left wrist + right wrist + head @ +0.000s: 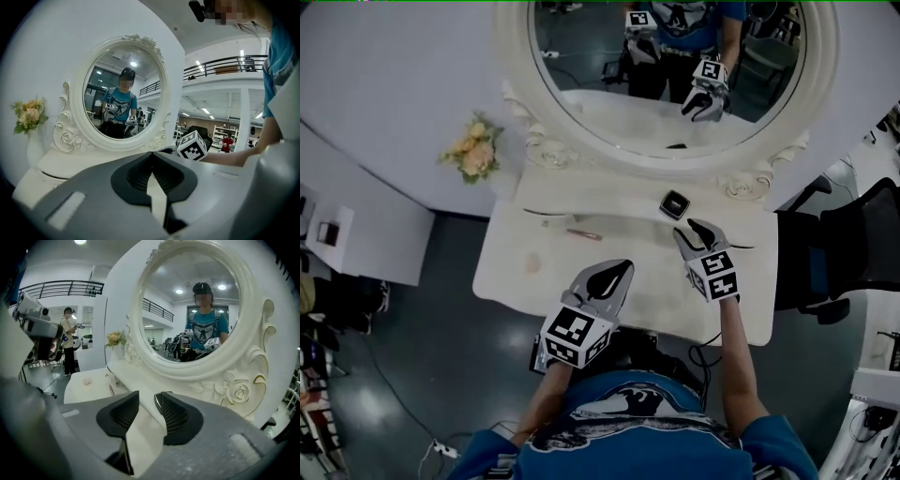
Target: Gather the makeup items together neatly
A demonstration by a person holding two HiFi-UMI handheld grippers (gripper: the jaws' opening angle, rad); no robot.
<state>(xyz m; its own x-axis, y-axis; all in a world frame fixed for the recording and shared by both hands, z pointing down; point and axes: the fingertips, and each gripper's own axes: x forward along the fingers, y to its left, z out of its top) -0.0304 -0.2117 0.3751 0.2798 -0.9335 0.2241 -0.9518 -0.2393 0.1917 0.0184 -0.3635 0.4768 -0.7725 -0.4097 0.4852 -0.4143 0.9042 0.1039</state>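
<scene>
We are holding the left tongs clenched, tips meeting on nothing, above the front of the white worktop. We are holding the right tongs released, pads standing apart with nothing between them. They are pointing at the small black square compact, which is lying just beyond their tips near the base of the oval mirror in a carved white frame. A thin brown-pink pencil is lying toward the left. A pale pink pad is sitting further left. Both are lying well apart from the compact.

Right gripper jaws apart before mirror
</scene>
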